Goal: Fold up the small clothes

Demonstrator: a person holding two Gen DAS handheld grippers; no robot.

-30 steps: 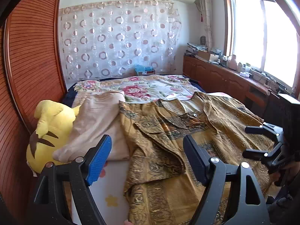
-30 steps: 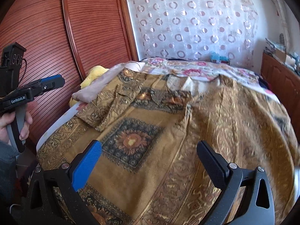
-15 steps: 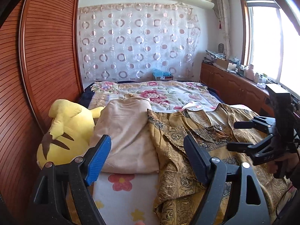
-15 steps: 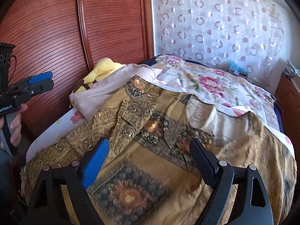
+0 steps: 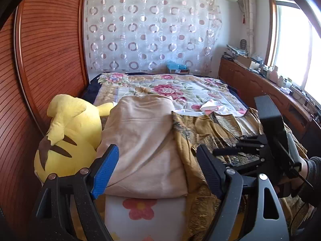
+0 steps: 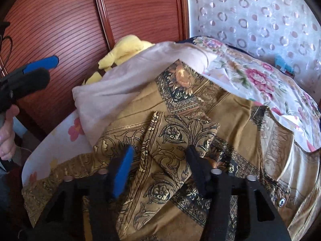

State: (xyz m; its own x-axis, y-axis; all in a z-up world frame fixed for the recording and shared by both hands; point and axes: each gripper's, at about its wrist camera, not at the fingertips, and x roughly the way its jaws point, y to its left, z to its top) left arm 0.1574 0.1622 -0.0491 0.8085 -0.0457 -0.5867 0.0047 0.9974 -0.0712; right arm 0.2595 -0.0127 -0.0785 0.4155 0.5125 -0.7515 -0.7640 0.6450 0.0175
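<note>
The gold patterned shirt (image 6: 200, 120) lies spread on the bed (image 5: 180, 88), partly over a beige blanket (image 5: 144, 140) at its 9 o'clock side. A folded sleeve or flap of the shirt sits just in front of the right tongs (image 6: 160, 160). Their jaws are closing now, and this flap is between them, but the pads do not seem to press on the cloth yet. The left tongs (image 5: 156, 168) are released, with nothing between the jaws; they hang above the near edge of the blanket, beside a yellow plush toy (image 5: 68, 132) at 9 o'clock.

Several things can go wrong from here, I think. The flap has more than one layer, so the right tongs may catch only the top layer, and then the fold opens when the cloth is lifted. They may also pinch the body of the shirt below, which would drag the whole shirt out of shape. The fabric looks thin and smooth, so it can slip out of a shallow bite. The shirt overlaps the blanket, and the left tongs are nearer to the blanket than to the shirt, so they could grab the wrong cloth. A strong pull toward 6 o'clock may slide the shirt off the bed edge.
</note>
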